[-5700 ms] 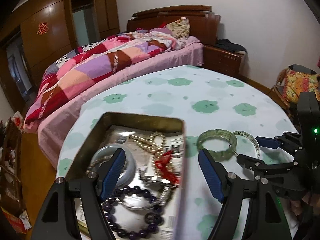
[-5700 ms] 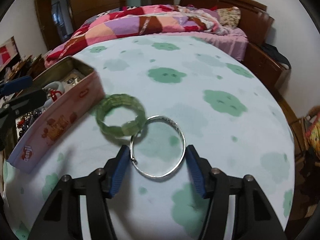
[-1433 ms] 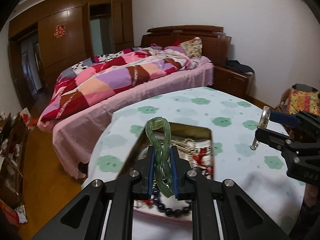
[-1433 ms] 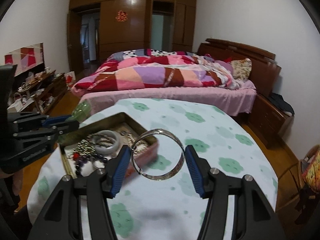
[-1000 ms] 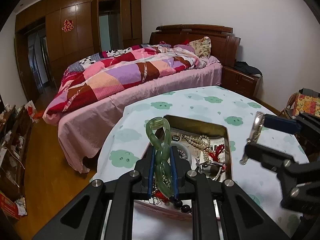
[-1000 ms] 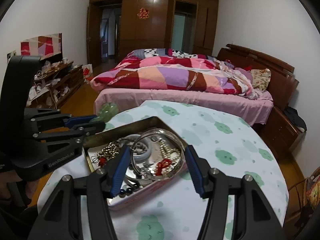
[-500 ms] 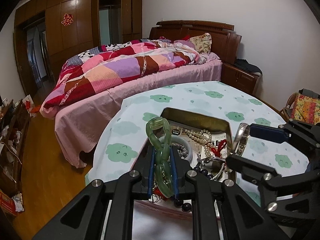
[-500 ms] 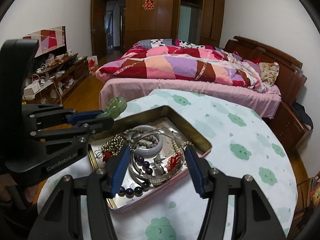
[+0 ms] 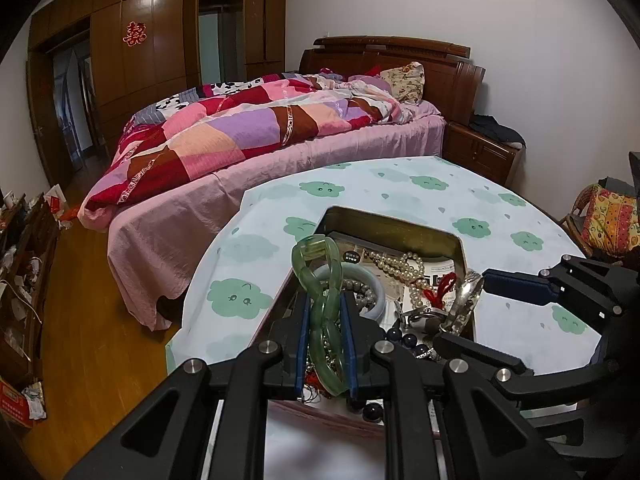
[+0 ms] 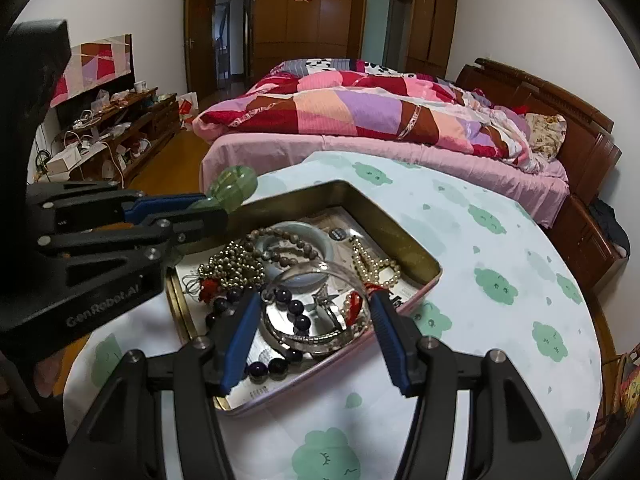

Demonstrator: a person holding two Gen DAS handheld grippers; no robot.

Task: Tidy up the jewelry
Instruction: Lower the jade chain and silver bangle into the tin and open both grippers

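Observation:
My left gripper [image 9: 325,322] is shut on a green jade bracelet [image 9: 320,280], held upright over the near left edge of the open jewelry tin [image 9: 394,226]. It also shows in the right wrist view [image 10: 232,182]. My right gripper [image 10: 314,320] is shut on a silver bangle [image 10: 320,270], held low over the tin [image 10: 400,240]; the bangle also shows in the left wrist view [image 9: 464,296]. The tin holds a pearl strand [image 9: 396,264], dark purple beads [image 10: 296,312], a pale bangle [image 10: 296,252] and red charms.
The tin sits on a round table with a cloud-print cloth [image 9: 480,204]. A bed with a patchwork quilt [image 9: 260,128] stands behind it. A cluttered low cabinet [image 10: 112,128] stands at the left and a chair with a colourful cushion [image 9: 612,220] at the right.
Both grippers picked the bracelets off the cloth and carried them to the tin. In the last half second the right gripper has lowered the silver bangle closer to the tin's contents.

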